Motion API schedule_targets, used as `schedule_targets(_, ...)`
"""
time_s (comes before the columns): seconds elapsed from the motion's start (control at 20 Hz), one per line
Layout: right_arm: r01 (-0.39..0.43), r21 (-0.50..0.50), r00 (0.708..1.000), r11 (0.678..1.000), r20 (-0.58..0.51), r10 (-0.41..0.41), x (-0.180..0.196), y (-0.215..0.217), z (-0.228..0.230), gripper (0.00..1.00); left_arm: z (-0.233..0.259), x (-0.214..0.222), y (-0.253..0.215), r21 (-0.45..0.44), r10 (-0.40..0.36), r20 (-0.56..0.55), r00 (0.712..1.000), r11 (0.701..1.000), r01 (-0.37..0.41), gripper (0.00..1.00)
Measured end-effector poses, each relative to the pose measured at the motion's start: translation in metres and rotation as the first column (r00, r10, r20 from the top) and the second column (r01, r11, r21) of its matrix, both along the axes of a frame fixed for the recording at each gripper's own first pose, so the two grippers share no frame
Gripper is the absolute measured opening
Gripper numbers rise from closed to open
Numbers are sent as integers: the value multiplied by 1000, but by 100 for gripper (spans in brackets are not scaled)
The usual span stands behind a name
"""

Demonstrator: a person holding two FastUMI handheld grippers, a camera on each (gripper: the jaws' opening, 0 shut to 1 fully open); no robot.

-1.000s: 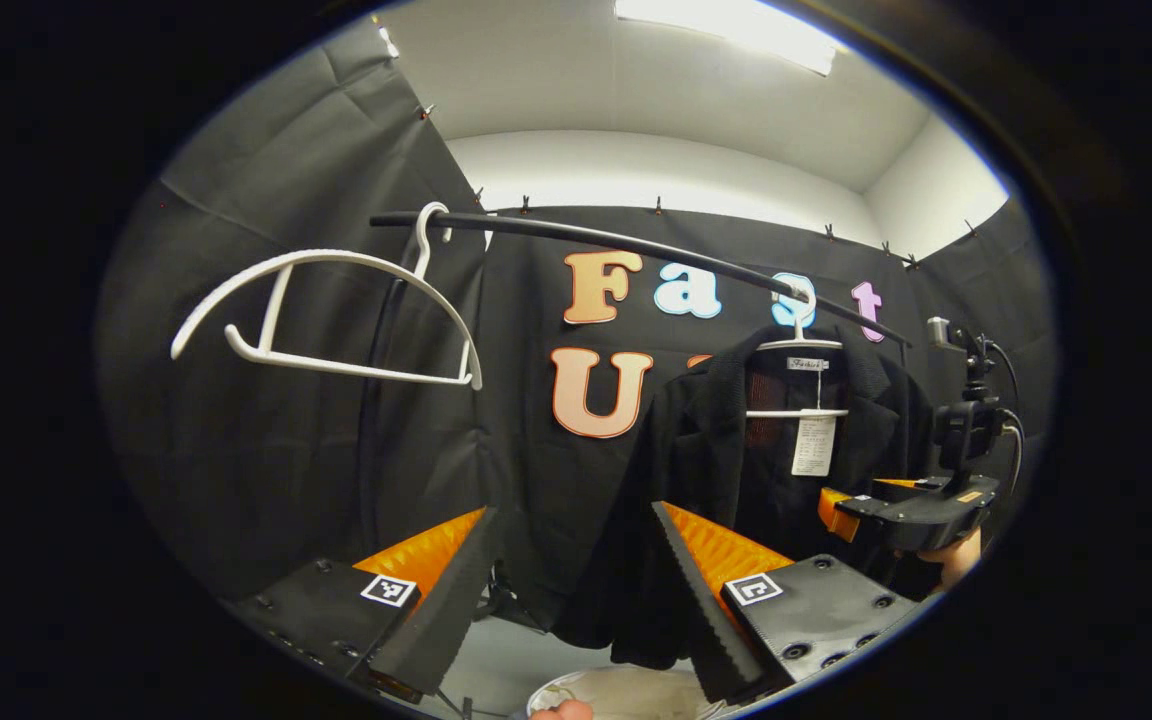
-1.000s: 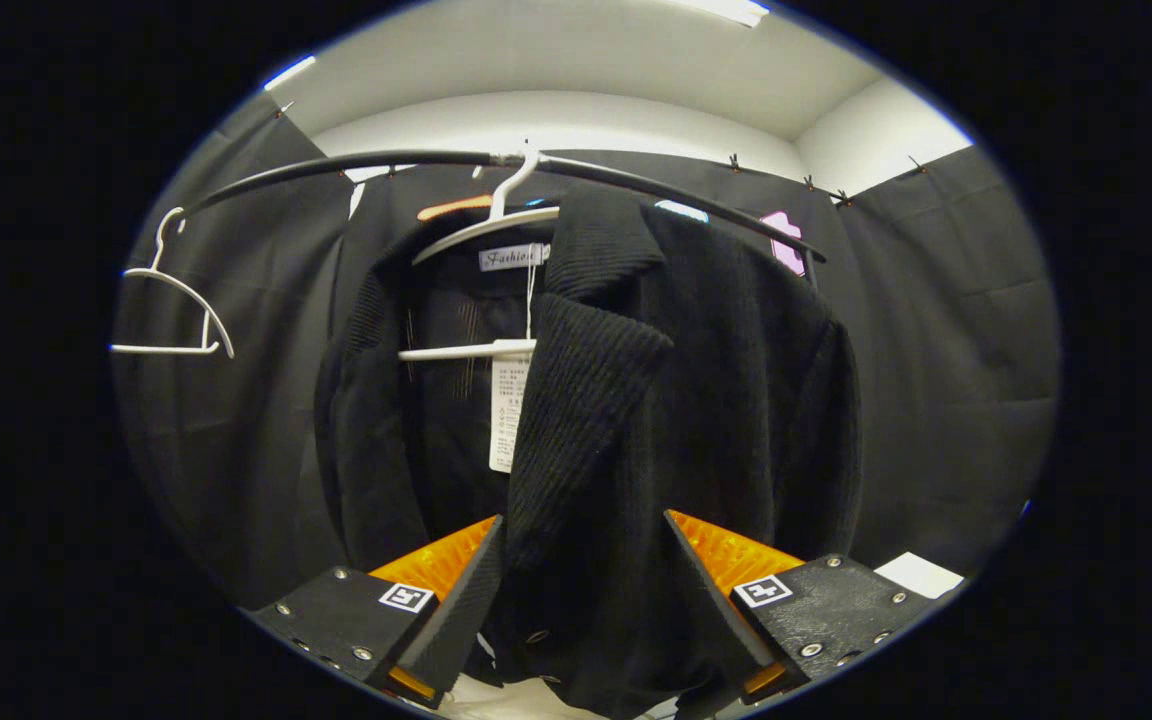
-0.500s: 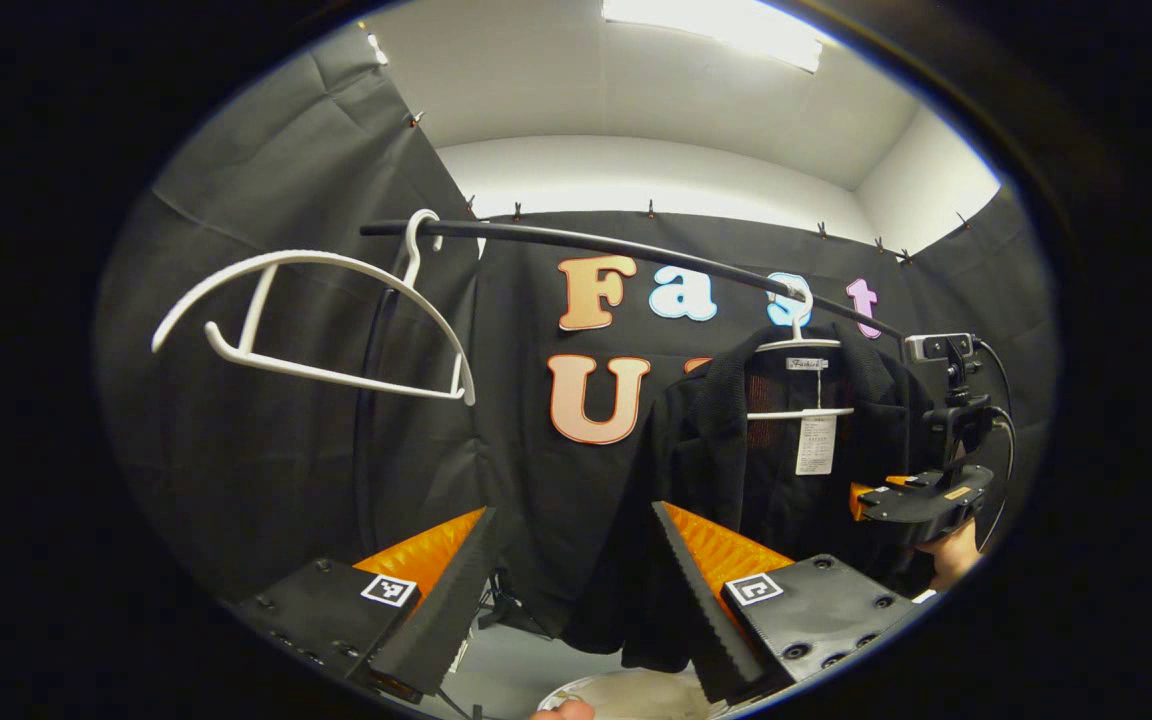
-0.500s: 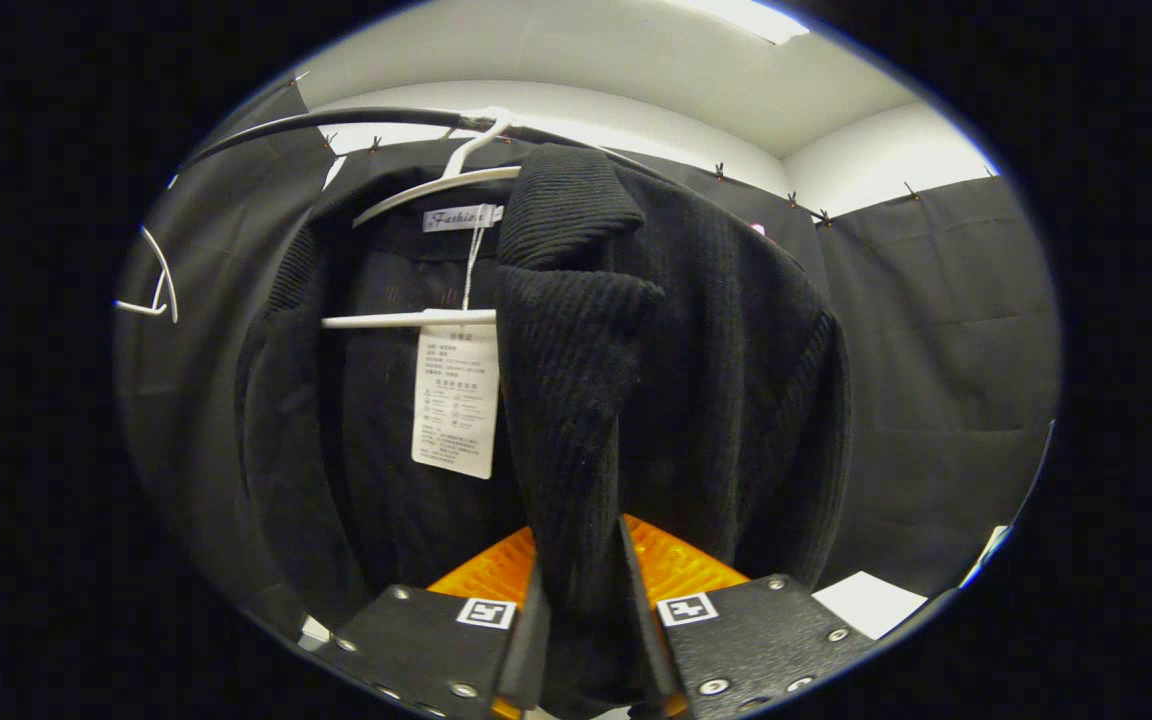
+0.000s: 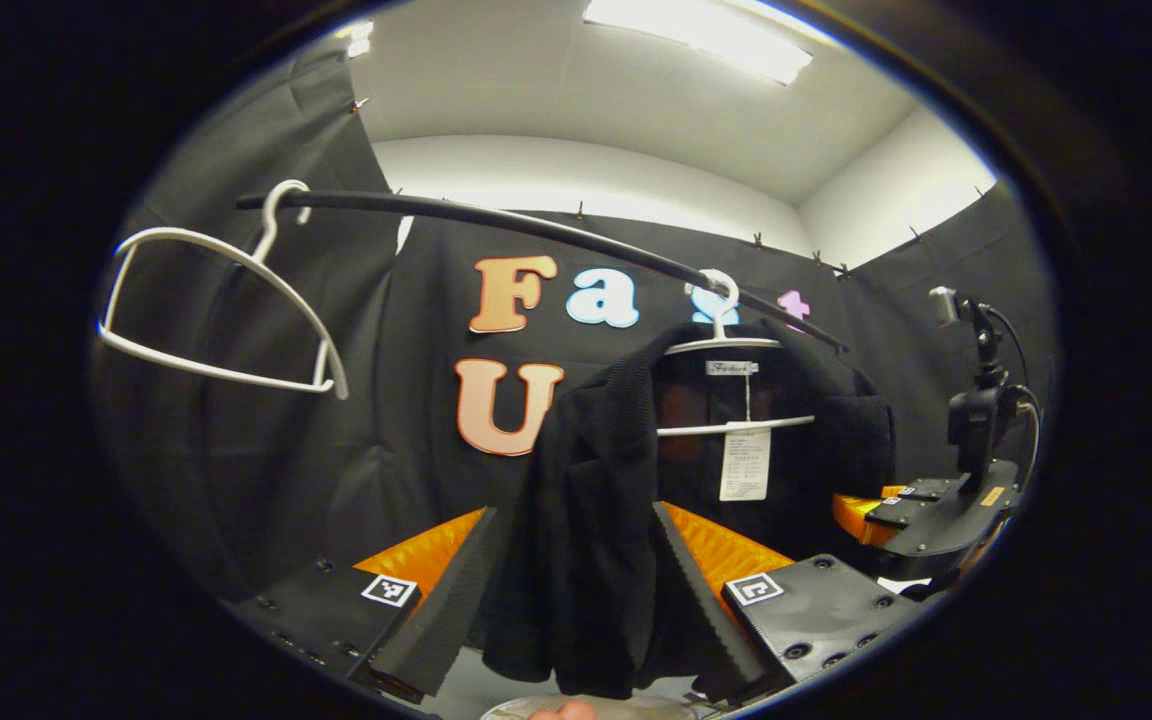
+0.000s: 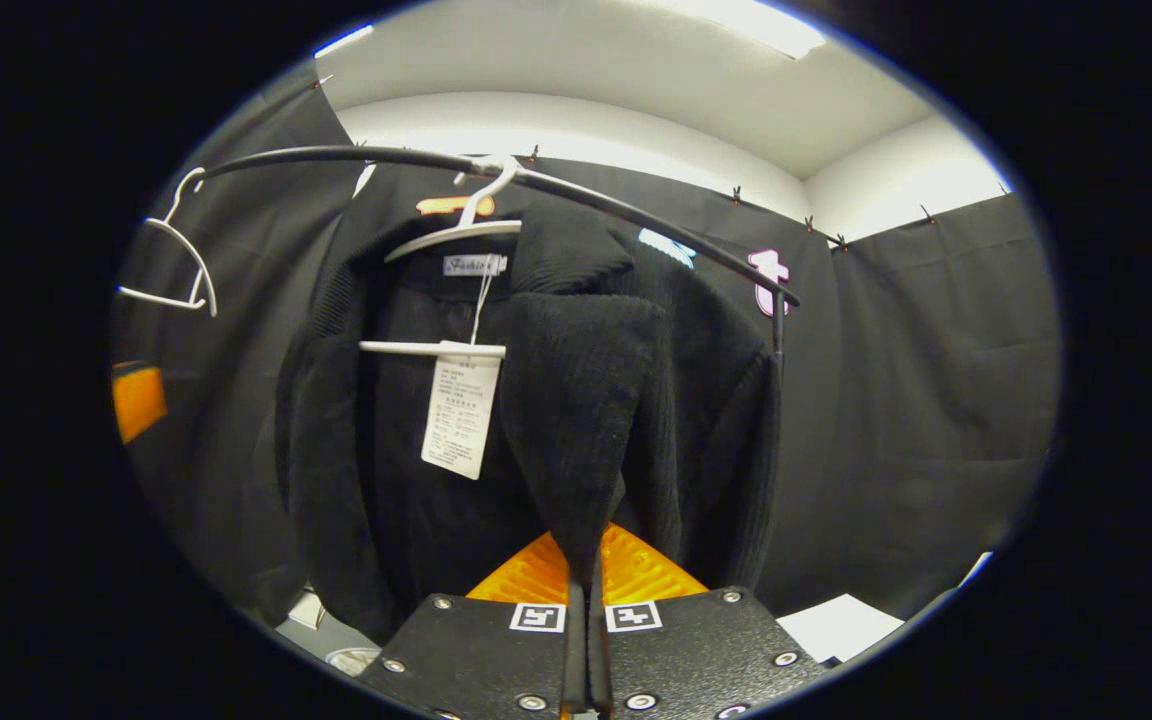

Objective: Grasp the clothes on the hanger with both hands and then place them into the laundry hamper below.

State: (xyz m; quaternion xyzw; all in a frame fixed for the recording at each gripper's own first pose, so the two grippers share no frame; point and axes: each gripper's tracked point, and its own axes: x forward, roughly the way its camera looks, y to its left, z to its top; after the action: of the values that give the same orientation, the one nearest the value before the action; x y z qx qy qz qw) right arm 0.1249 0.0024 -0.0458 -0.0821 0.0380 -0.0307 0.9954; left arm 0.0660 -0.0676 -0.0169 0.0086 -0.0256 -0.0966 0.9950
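Observation:
A black ribbed jacket [image 6: 586, 400] hangs on a white hanger [image 6: 456, 230] from a black rail [image 6: 636, 210], with a white tag [image 6: 461, 415] inside. My right gripper [image 6: 584, 600] is shut on the jacket's right front lapel, fingers pressed together on the cloth. In the left gripper view the jacket [image 5: 586, 520] hangs with its left front panel showing between the fingers of my open left gripper [image 5: 572, 512]; I cannot tell whether they touch it. The right gripper [image 5: 921, 512] shows at the jacket's far side. A pale hamper rim [image 5: 626, 706] peeks in below.
An empty white hanger [image 5: 216, 300] hangs at the rail's left end, also the empty hanger [image 6: 176, 260] in the right gripper view. Black cloth walls close in behind and on both sides. A white sheet [image 6: 841, 625] lies low at the right.
The right gripper went from open around the lapel to shut on it. The left gripper swung right, so the jacket's left panel now sits between its fingers.

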Motion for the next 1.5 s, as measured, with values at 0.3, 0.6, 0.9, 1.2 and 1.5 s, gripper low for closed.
schedule_targets(0.3,-56,-5,998,998,26,56,-23,5,21,1,-32,70,-45,-16,-8,-37,999,1000,7,93)
schedule_targets(0.6,-104,28,995,994,4,104,-24,10,20,1,-69,123,-48,49,86,-44,995,995,-84,96)
schedule_targets(0.9,-112,29,994,993,2,112,-26,9,20,2,-86,146,-19,61,161,-70,984,986,-157,93)
schedule_targets(1.2,-79,25,996,997,34,78,-26,1,18,2,-70,142,-15,46,98,-44,994,994,-96,31)
schedule_targets(1.5,-86,132,996,988,35,82,-27,-1,16,0,-49,120,-15,-24,12,-53,999,1000,-14,11)
